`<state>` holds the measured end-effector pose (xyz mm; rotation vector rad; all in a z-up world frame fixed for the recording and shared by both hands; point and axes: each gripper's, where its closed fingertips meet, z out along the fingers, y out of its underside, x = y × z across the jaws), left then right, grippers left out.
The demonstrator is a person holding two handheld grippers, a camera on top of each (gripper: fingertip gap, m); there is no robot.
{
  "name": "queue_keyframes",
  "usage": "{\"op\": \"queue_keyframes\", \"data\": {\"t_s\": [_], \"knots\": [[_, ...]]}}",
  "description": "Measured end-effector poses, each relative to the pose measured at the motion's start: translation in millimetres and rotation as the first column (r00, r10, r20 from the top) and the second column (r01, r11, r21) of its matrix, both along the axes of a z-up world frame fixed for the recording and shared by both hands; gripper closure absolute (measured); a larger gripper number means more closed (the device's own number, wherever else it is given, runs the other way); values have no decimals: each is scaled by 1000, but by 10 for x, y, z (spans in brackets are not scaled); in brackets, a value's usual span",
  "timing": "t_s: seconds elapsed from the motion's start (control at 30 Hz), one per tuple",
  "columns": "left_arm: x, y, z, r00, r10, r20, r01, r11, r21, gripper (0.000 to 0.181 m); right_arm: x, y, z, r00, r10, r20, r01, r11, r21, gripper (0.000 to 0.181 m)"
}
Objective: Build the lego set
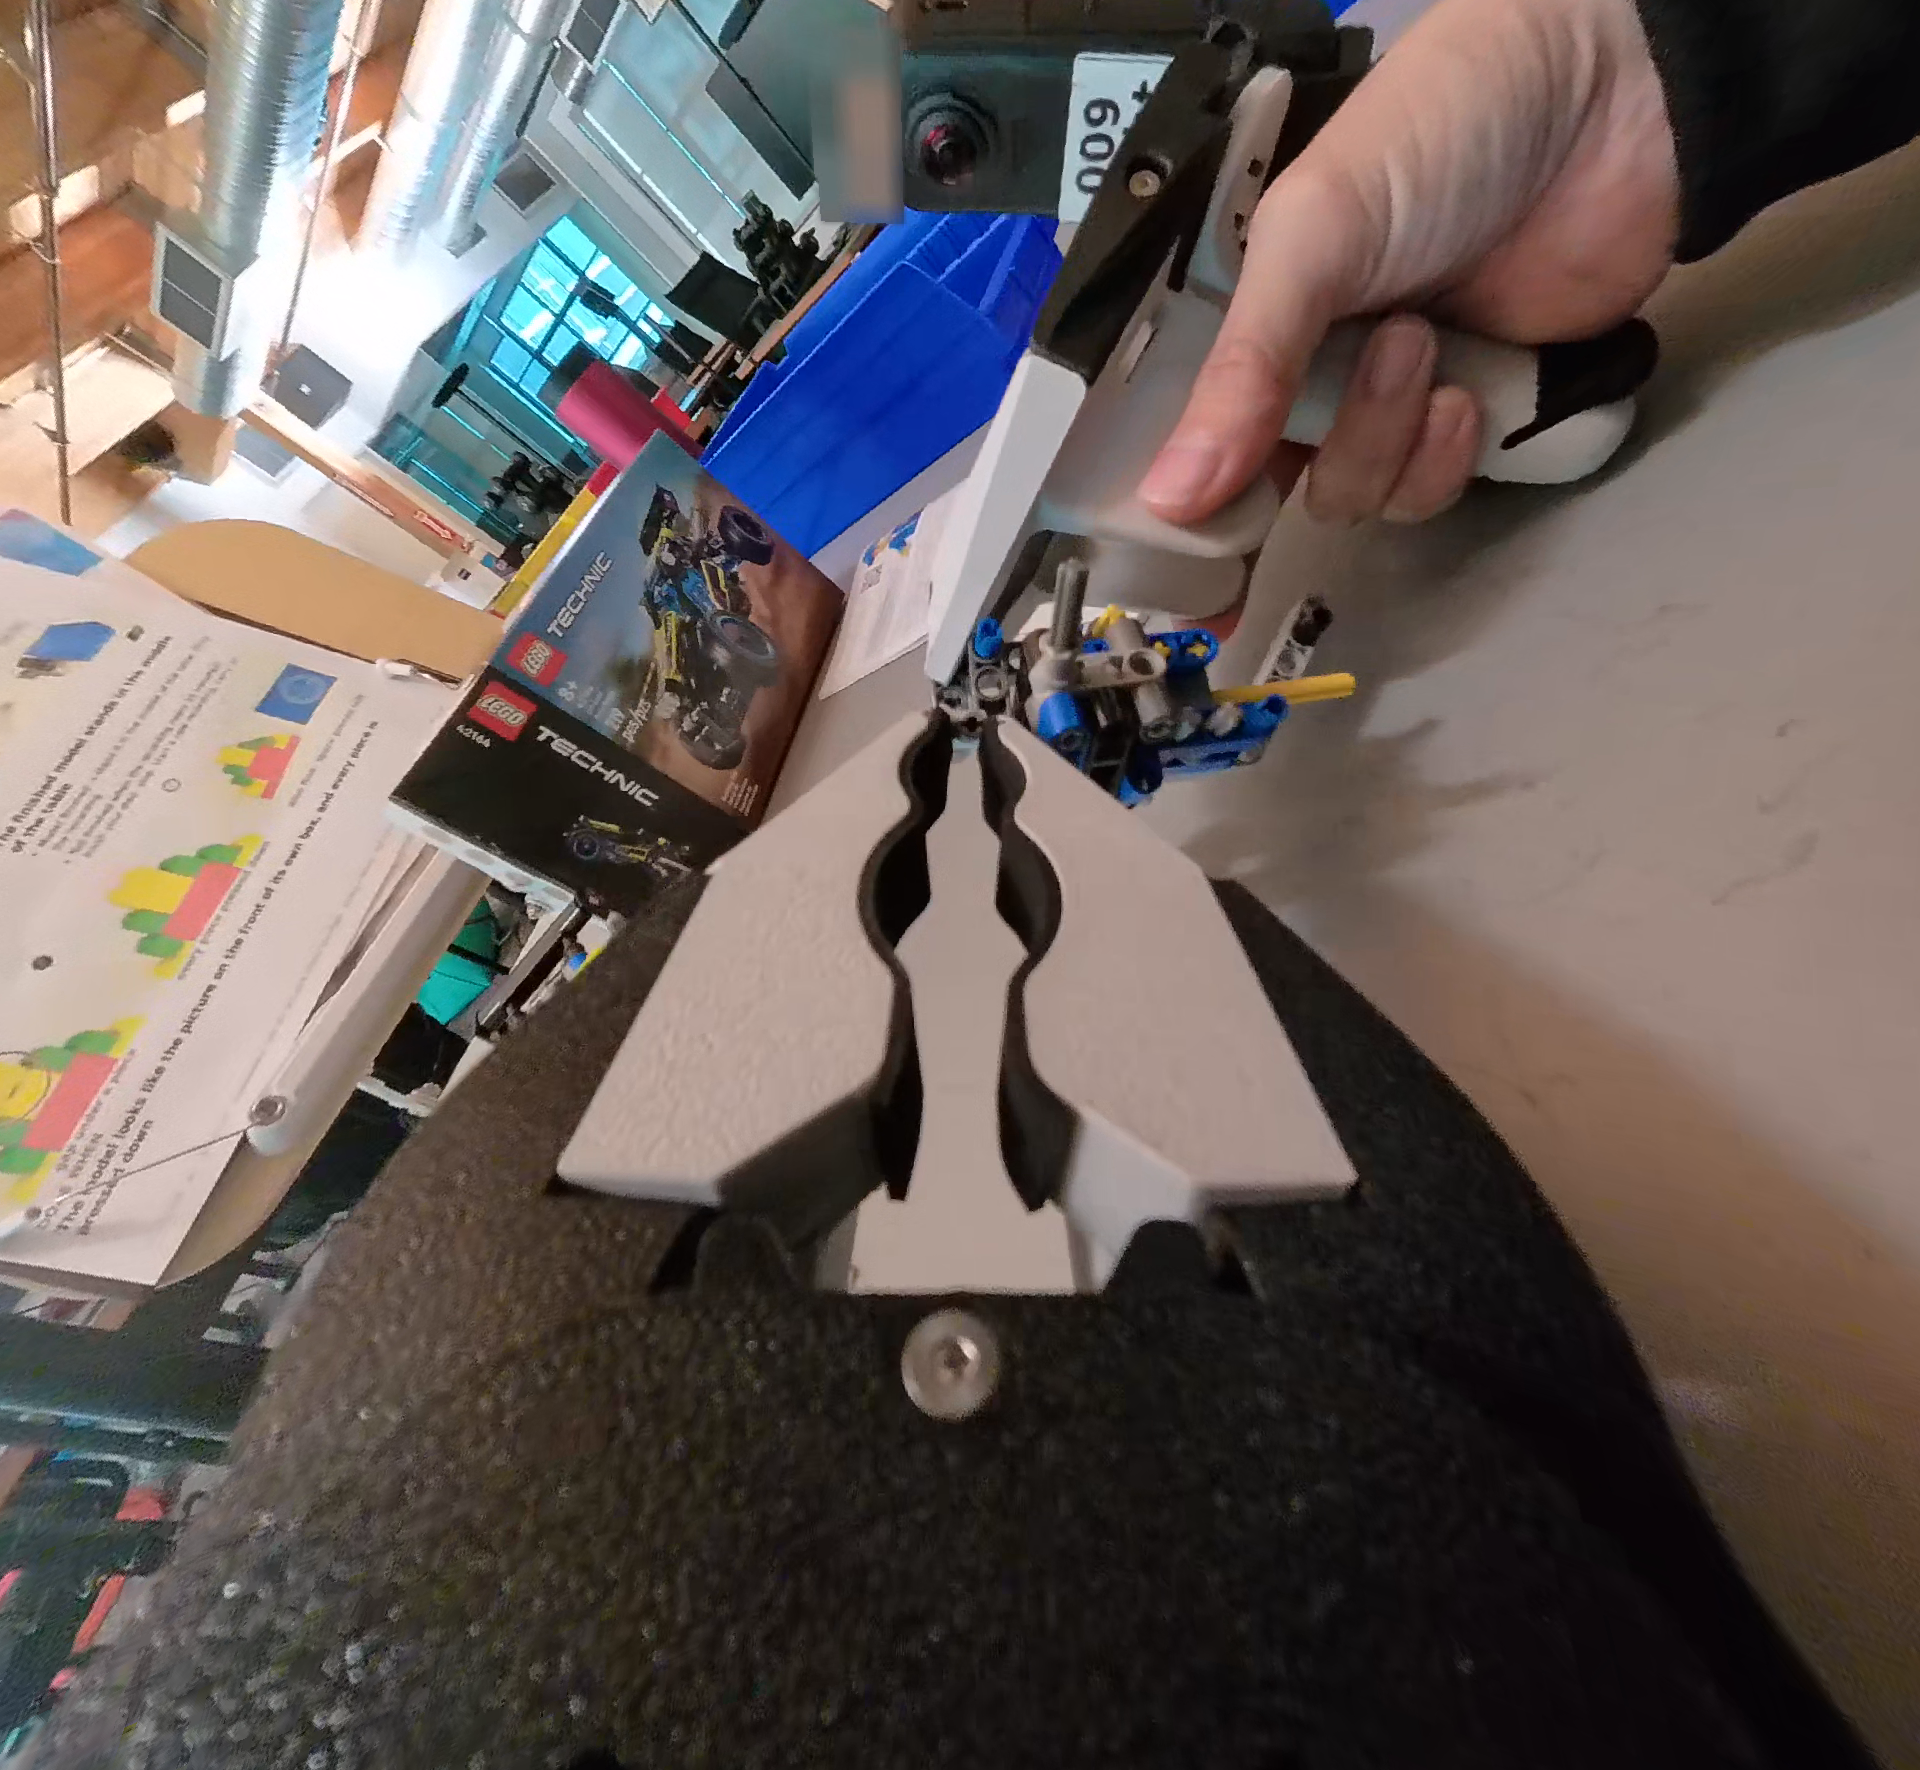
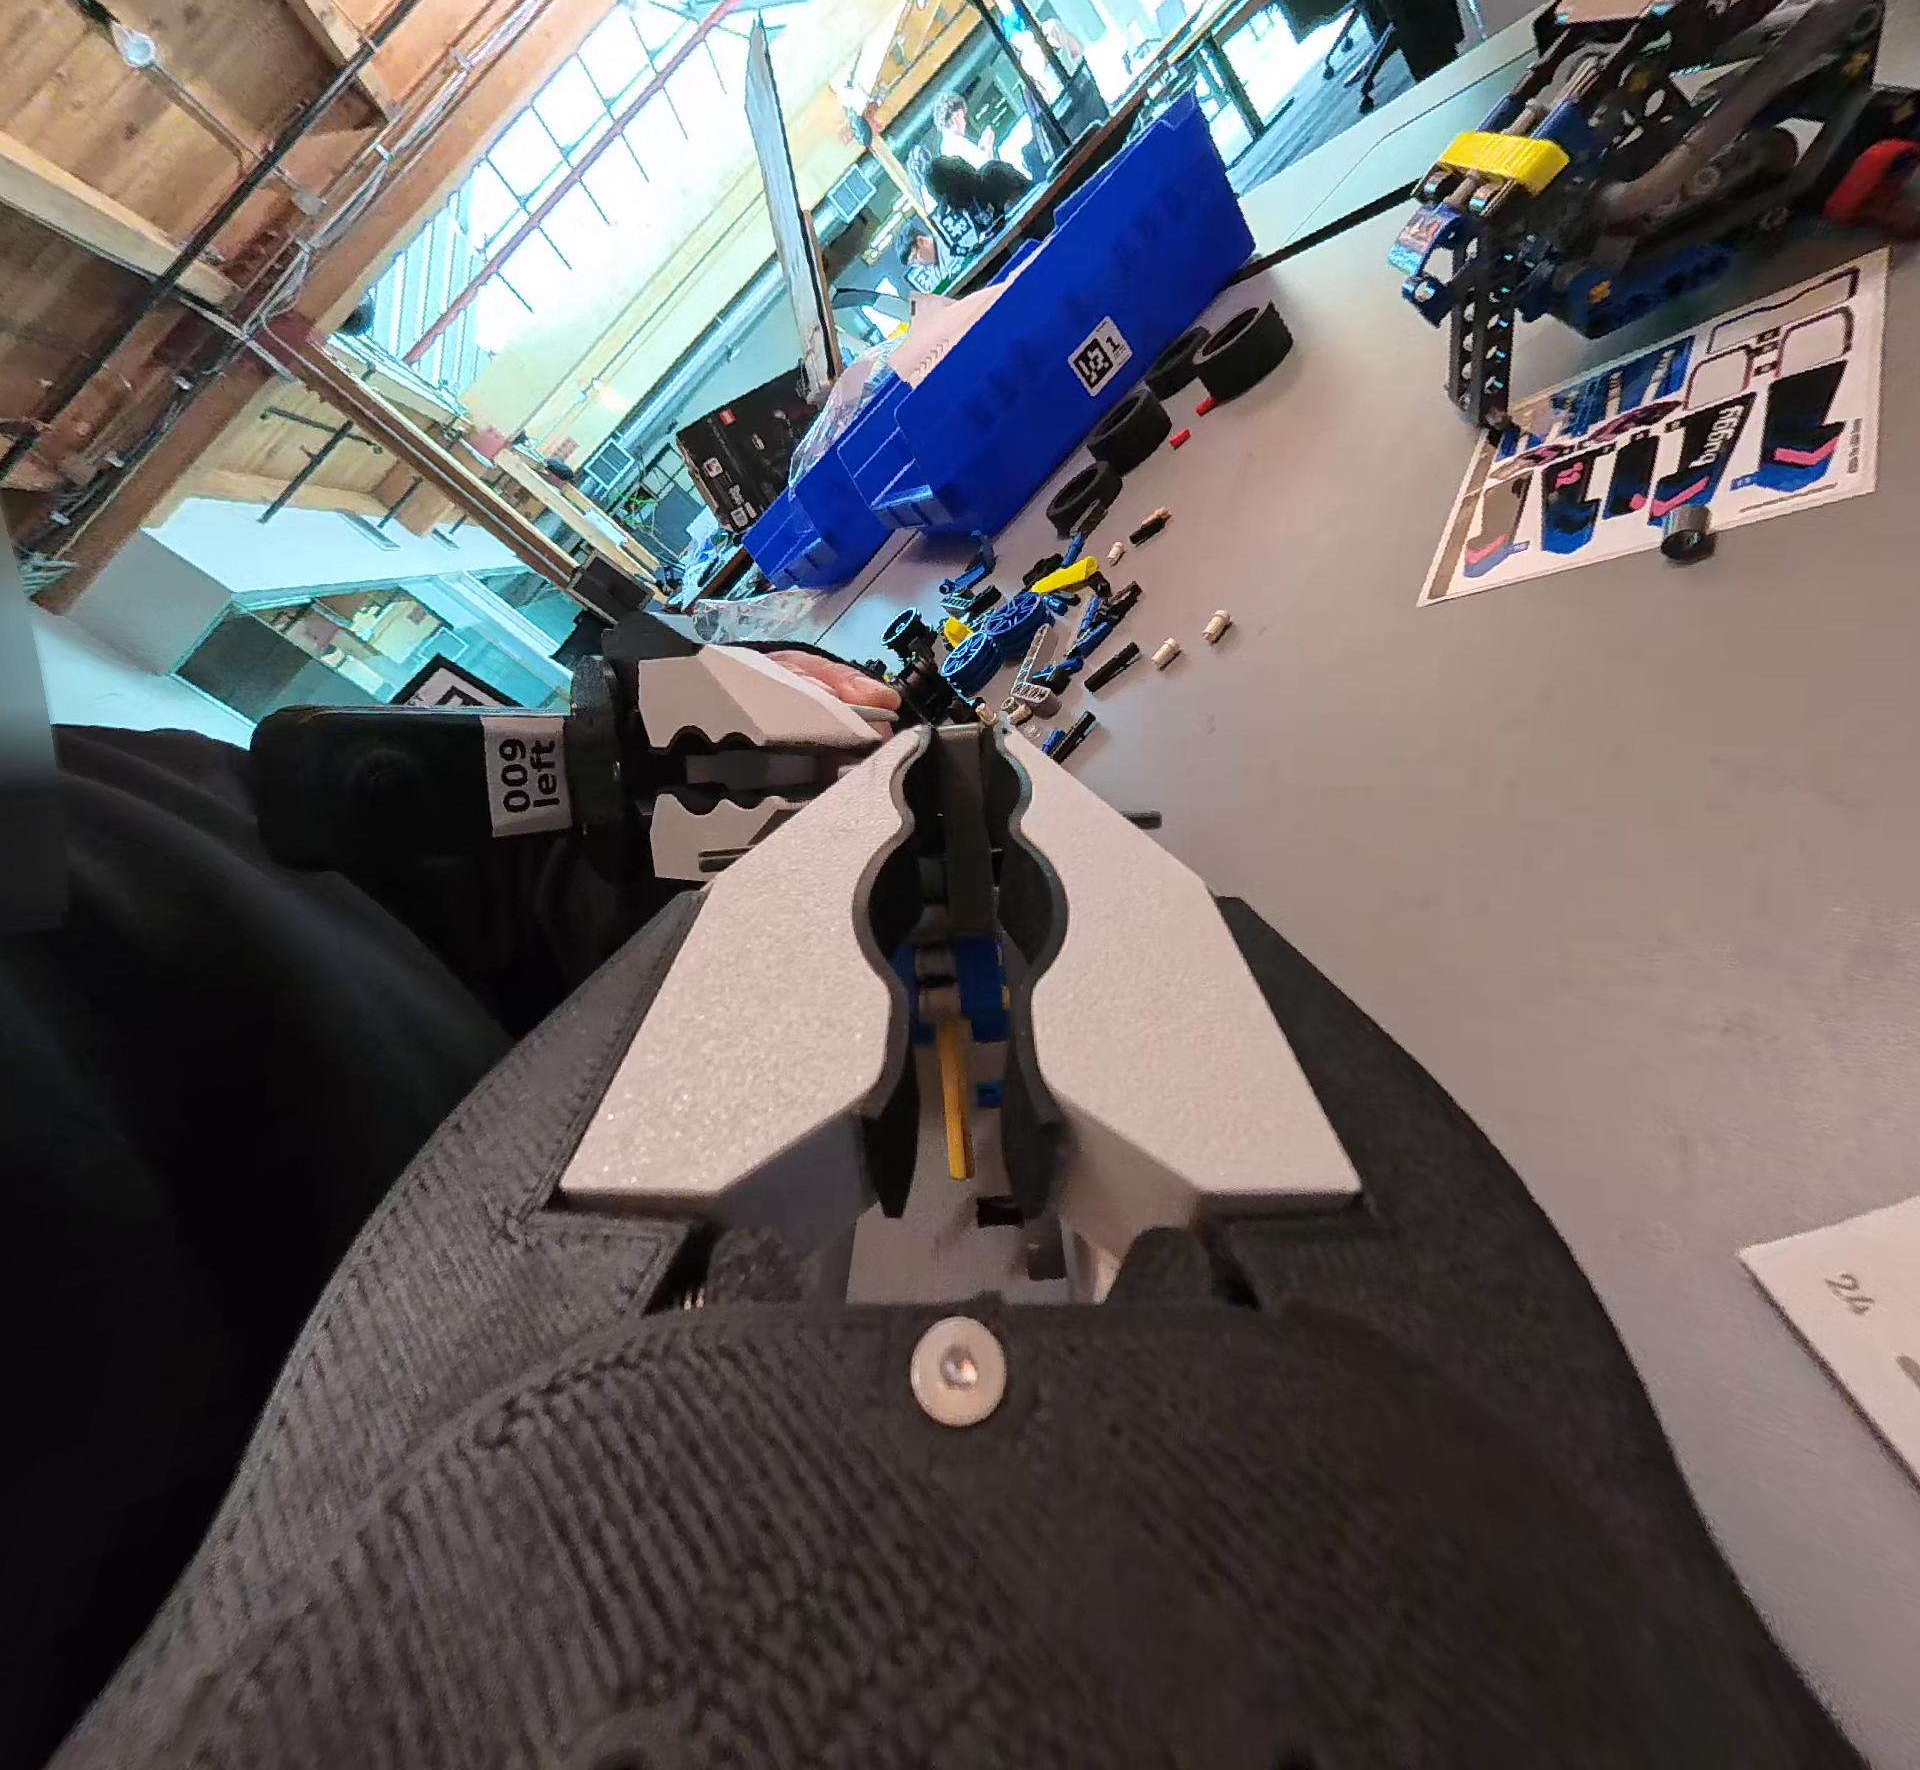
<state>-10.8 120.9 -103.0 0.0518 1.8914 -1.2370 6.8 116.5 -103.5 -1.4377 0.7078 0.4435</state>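
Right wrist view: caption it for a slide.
Right gripper clamps a blue-and-black Lego sub-assembly above the grey table, left gripper meeting it.

Left wrist view: tilted, low over the grey table [image 1: 1621,889], looking along its fingers at the right gripper [image 1: 997,681] close ahead. Right wrist view: also tilted, faces back across the table [image 2: 1507,889] toward the left gripper [image 2: 883,733]. Both share the small blue sub-assembly [image 1: 1132,702] [image 2: 961,993].
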Motion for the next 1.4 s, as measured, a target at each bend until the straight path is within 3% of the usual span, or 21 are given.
{"op": "queue_keyframes", "data": {"t_s": [0.2,0.33,0.5,0.63,0.77,1.0,1.27,1.33,1.4], "knots": [[-7,15,12,997,44,62,-47,998,50,178,-13,11,22,999,8,-35,-7,999,36,174],[0,13,17,997,48,-54,-50,998,-34,178,-23,23,13,1000,-2,-11,3,1000,19,174],[-21,7,6,984,28,174,-51,990,131,178,-34,34,7,999,15,-37,-14,1000,27,173],[-41,15,14,975,-36,217,1,987,159,178,-50,27,19,997,42,-61,-39,998,48,173],[-56,23,37,986,-78,145,66,994,84,178,-75,29,30,995,68,-72,-64,996,63,173],[-52,29,35,989,-83,121,78,996,42,178,-59,30,22,994,65,-83,-60,996,64,174],[-7,39,-7,994,-78,-71,73,995,-72,178,-32,38,-17,995,43,-88,-39,999,37,174],[11,44,-31,994,-67,-90,60,996,-73,178,-21,42,-38,995,32,-90,-30,999,23,174],[15,44,-56,999,-48,-20,48,999,0,178,-9,48,-58,995,26,-99,-25,1000,11,174]]}}
